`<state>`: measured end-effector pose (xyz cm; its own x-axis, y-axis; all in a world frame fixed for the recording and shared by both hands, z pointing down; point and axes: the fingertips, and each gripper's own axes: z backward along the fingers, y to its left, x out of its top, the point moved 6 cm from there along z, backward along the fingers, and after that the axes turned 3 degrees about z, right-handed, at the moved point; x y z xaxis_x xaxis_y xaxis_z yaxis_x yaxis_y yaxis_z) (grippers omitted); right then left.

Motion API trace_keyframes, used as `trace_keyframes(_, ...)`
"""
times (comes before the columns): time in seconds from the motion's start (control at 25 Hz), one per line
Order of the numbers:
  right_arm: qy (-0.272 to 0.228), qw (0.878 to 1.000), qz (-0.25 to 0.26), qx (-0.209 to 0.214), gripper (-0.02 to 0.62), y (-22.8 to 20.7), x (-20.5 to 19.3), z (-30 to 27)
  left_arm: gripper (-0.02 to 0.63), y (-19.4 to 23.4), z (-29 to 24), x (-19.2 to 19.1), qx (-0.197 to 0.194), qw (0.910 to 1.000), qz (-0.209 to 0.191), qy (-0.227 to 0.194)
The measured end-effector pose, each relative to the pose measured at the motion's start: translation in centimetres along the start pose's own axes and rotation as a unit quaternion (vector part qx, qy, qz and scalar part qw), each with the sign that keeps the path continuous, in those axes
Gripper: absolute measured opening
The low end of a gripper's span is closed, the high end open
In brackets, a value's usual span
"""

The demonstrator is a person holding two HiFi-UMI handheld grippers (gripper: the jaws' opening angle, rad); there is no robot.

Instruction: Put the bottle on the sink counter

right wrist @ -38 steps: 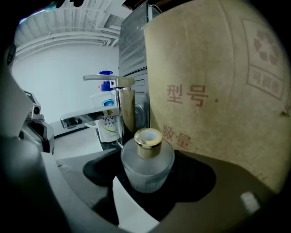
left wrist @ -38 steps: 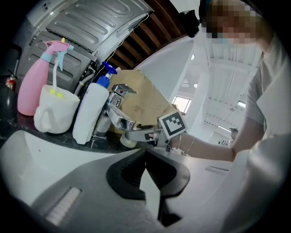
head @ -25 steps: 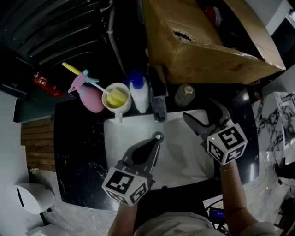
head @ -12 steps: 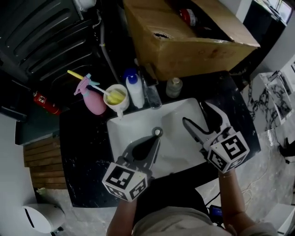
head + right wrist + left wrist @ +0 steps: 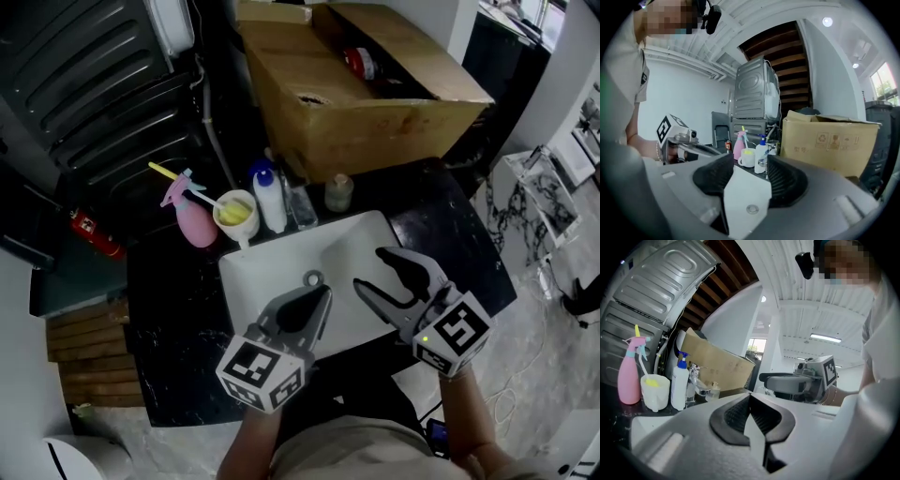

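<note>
Both grippers hover over the white sink (image 5: 253, 272), which is set into the black desk (image 5: 169, 281). The left gripper (image 5: 322, 294) hangs above the near half of the sink, just short of its drain (image 5: 312, 278); its jaws are pressed together with nothing between them. The right gripper (image 5: 372, 269) is over the right half of the sink, jaws apart and closing, and we see only air between them. The small clear bottle (image 5: 338, 192) stands upright on the desk just behind the sink's far right corner, beside the faucet (image 5: 302, 204) and apart from both grippers. Behind the sink's far rim, left of the faucet, we note a white pump bottle (image 5: 272, 202), then a cup (image 5: 234, 212) holding something yellow, then a pink spray bottle (image 5: 194, 221) at the sink's far left corner. A cardboard box (image 5: 366, 112), flaps open, sits farther back beyond the sink. A small red canister (image 5: 90, 232) lies well left of the sink, off the desk.
</note>
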<state>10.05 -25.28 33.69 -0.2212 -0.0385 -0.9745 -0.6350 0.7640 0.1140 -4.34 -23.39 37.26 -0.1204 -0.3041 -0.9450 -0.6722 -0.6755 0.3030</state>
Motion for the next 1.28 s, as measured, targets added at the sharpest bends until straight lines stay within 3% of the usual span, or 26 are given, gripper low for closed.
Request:
trace_keyframes(0.12, -0.009, 1.0, 0.004, 0.018, 0.169, 1.0, 0.5, 0.7, 0.008, -1.1, 0.2, 0.1, 0.002, 1.0, -0.002, -0.007)
trace_keyframes(0.24, -0.018, 1.0, 0.007, 0.024, 0.155, 1.2, 0.8, 1.8, 0.008, -2.2, 0.2, 0.1, 0.01, 0.9999, -0.004, -0.012)
trace_keyframes(0.36, -0.03, 0.999, 0.009, 0.025, 0.099, 1.1, 1.2, 3.2, 0.008, -3.3, -0.1, 0.2, 0.02, 0.9997, -0.002, -0.016)
trace_keyframes(0.56, -0.089, 0.996, -0.006, 0.015, 0.009, 0.8, 2.8, 6.9, 0.008, -6.5, -0.7, 0.5, 0.03, 0.9992, -0.009, -0.026)
trace_keyframes(0.96, -0.157, 0.987, -0.029, 0.012, 0.003, 0.8, 3.5, 12.3, 0.008, -12.4, -2.2, -0.5, 0.032, 0.9979, -0.053, -0.02)
trace_keyframes(1.28, -0.142, 0.989, -0.052, 0.001, 0.003, 0.5, 2.4, 13.3, 0.008, -14.2, -2.6, 0.1, 0.037, 0.9955, -0.051, -0.071)
